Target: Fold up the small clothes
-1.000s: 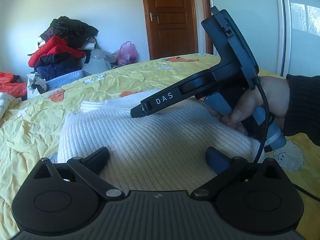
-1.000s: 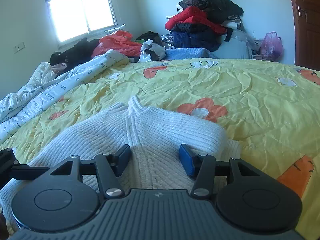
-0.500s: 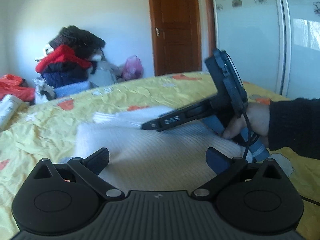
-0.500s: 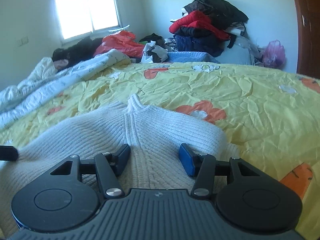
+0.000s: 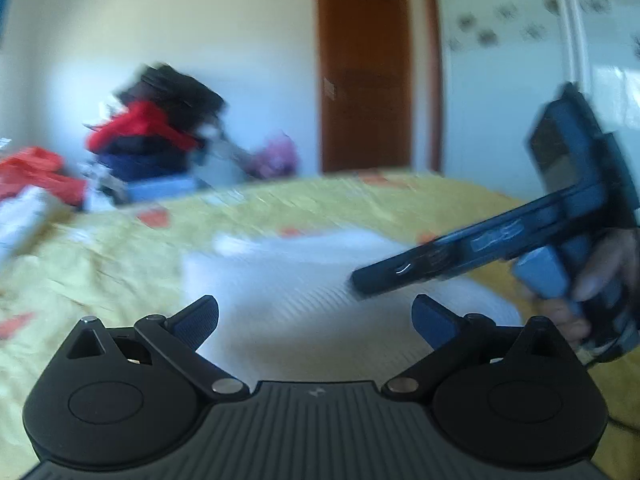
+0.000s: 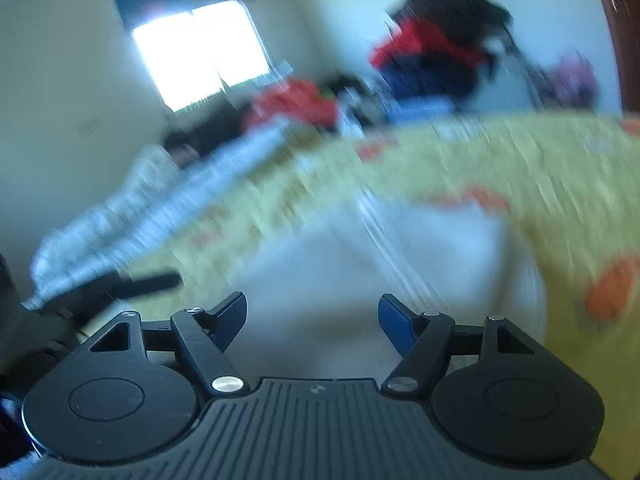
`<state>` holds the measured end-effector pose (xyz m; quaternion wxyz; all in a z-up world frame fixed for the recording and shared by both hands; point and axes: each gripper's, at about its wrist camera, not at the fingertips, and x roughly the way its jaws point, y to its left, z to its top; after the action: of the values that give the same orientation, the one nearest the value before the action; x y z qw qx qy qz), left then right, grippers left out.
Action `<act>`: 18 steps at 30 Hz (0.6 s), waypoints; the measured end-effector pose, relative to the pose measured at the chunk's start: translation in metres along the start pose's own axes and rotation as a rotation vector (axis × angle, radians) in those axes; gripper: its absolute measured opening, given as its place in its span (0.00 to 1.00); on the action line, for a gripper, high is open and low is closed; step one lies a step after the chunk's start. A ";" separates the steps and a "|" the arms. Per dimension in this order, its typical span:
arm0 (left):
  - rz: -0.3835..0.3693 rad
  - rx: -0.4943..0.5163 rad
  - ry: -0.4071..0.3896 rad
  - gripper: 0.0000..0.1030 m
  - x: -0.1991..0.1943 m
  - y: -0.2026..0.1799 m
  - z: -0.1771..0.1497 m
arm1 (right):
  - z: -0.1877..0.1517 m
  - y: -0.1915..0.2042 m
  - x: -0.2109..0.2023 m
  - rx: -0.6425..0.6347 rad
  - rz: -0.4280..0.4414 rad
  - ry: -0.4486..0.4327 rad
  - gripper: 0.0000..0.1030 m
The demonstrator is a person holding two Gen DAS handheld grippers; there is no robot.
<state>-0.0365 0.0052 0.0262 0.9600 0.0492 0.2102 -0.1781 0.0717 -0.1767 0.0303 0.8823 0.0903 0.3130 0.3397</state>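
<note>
A white ribbed knit sweater (image 5: 304, 296) lies folded on the yellow bedspread (image 5: 100, 264); it also shows in the right wrist view (image 6: 360, 264). Both views are motion-blurred. My left gripper (image 5: 316, 320) is open and empty, raised above the sweater's near edge. My right gripper (image 6: 312, 320) is open and empty, also lifted off the sweater. The right gripper's body, held in a hand, shows at the right of the left wrist view (image 5: 520, 240). The left gripper shows as a dark bar at the left of the right wrist view (image 6: 120, 286).
A pile of red, black and blue clothes (image 5: 160, 136) sits at the far side of the bed. A brown door (image 5: 364, 80) and white wardrobe (image 5: 520, 60) stand behind. A white quilt (image 6: 140, 216) and window (image 6: 200, 52) lie to the left.
Both grippers have lifted up and back off the sweater, moving fast enough to blur the views. The right gripper has swung to the right, away from the sweater's middle.
</note>
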 end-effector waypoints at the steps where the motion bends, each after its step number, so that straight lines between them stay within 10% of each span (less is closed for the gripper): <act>1: 0.021 0.025 0.053 1.00 0.013 -0.006 -0.006 | -0.010 -0.010 0.002 0.004 0.009 -0.022 0.60; 4: 0.079 0.113 0.048 1.00 0.022 -0.016 -0.024 | -0.022 -0.028 -0.004 0.081 -0.009 -0.083 0.28; 6: 0.068 0.089 0.063 1.00 0.017 -0.013 -0.018 | -0.019 -0.032 -0.005 0.097 -0.007 -0.074 0.27; 9: 0.074 0.067 0.018 1.00 -0.006 -0.009 -0.011 | -0.013 -0.027 -0.017 0.138 -0.018 -0.066 0.34; 11: 0.078 0.063 -0.020 1.00 -0.023 -0.008 -0.012 | -0.013 -0.015 -0.034 0.121 -0.026 -0.111 0.57; 18: 0.012 -0.036 0.032 1.00 -0.015 -0.005 -0.020 | -0.026 0.010 -0.041 -0.005 -0.059 -0.104 0.62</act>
<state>-0.0586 0.0090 0.0141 0.9583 0.0358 0.2286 -0.1679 0.0271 -0.1972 0.0335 0.9072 0.0965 0.2683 0.3094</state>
